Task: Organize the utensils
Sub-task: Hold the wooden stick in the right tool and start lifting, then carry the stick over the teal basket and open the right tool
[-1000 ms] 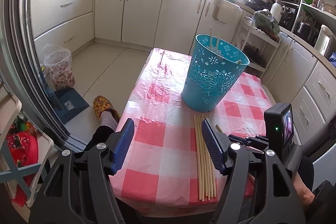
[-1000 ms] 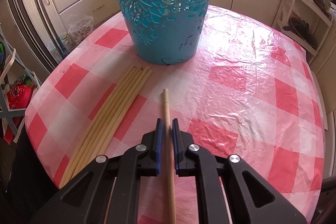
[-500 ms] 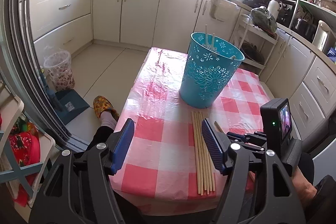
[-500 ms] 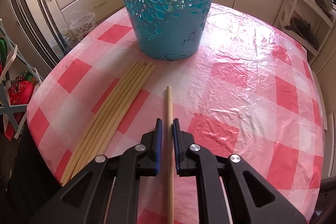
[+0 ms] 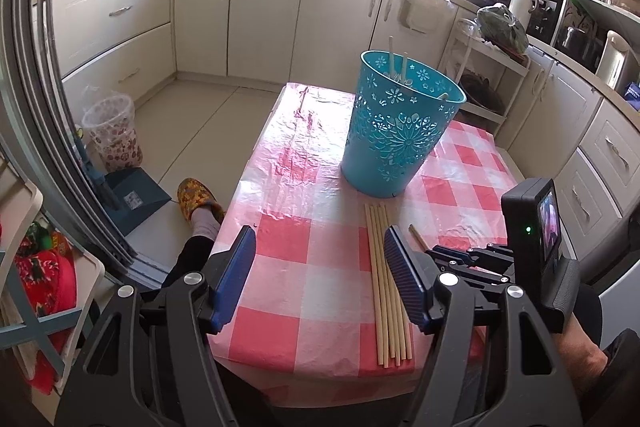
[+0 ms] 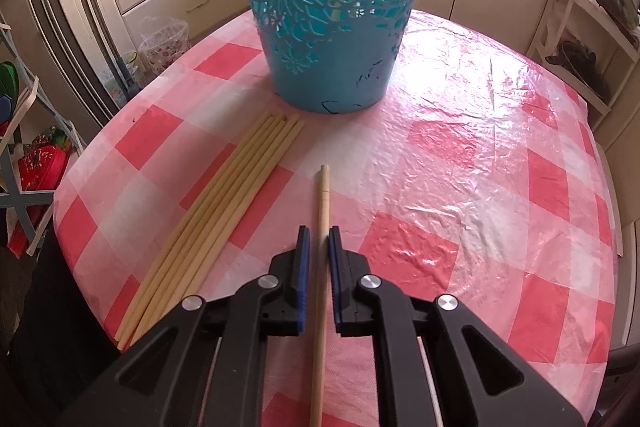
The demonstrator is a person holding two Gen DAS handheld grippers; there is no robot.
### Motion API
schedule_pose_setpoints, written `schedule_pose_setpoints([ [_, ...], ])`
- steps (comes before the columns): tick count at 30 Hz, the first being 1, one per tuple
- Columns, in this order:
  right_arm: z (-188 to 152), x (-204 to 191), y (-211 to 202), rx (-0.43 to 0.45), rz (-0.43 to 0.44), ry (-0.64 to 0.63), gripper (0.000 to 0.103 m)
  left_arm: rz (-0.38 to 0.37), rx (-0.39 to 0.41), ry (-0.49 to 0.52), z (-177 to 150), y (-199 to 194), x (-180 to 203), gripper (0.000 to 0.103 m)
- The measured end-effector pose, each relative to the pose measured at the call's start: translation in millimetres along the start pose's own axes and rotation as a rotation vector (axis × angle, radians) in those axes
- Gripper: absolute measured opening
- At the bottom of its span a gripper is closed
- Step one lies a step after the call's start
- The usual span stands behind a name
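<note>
A teal cut-out basket [image 5: 400,131] stands on the red-checked table [image 5: 296,163] with a few pale sticks inside. Several wooden chopsticks [image 5: 386,287] lie side by side in front of it; they also show in the right wrist view [image 6: 224,211], near the basket [image 6: 332,7]. My right gripper [image 6: 317,235] is shut on a single chopstick [image 6: 323,195] that points toward the basket, just above the cloth. It appears low at the right of the left wrist view [image 5: 448,253]. My left gripper [image 5: 318,259] is open and empty above the table's near edge.
Kitchen cabinets [image 5: 264,19] line the far wall. A patterned bin [image 5: 112,135] and a dustpan [image 5: 132,195] stand on the floor to the left. A slippered foot [image 5: 198,201] is beside the table. A shelf rack [image 5: 492,79] stands behind the table.
My left gripper has pulled back and up from the table, so the basket looks farther off. My right gripper has drawn back slightly with the chopstick still held.
</note>
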State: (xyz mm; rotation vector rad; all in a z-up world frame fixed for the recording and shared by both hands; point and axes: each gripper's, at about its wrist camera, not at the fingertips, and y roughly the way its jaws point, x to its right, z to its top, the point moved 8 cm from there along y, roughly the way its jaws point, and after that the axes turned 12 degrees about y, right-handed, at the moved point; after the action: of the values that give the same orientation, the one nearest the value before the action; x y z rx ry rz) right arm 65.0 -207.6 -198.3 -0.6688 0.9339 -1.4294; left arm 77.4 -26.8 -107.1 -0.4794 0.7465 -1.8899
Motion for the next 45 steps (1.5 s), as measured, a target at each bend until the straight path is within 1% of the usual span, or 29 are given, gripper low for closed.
schedule_pose_setpoints([
  [2,0.8,4.3,-0.7,0.005,0.017,0.041,0.006,0.001,-0.004,0.002,-0.6,1.4,0.7,0.063],
  [4,0.0,8.7,-2.3,0.007,0.048,0.092,0.006,0.002,-0.011,0.001,-2.2,3.8,0.4,0.063],
  [11,-2.2,18.6,-24.2,0.051,0.153,0.188,0.006,-0.009,-0.050,-0.004,-11.3,20.9,1.9,0.063],
  [18,2.8,27.8,-56.9,0.131,0.280,0.264,0.006,-0.015,-0.085,-0.006,-19.6,36.1,5.2,0.063],
  [21,6.7,30.4,-71.7,0.175,0.312,0.276,0.006,-0.014,-0.094,0.000,-21.6,39.7,8.0,0.063],
  [24,11.0,30.6,-82.2,0.210,0.328,0.287,0.006,-0.012,-0.103,0.007,-23.2,42.7,11.1,0.063],
  [32,27.8,32.4,-101.8,0.291,0.338,0.288,0.006,-0.016,-0.121,0.022,-26.0,49.2,18.0,0.063],
  [45,62.3,19.1,-140.9,0.395,0.345,0.211,0.006,-0.023,-0.144,0.009,-30.9,58.5,14.3,0.063],
])
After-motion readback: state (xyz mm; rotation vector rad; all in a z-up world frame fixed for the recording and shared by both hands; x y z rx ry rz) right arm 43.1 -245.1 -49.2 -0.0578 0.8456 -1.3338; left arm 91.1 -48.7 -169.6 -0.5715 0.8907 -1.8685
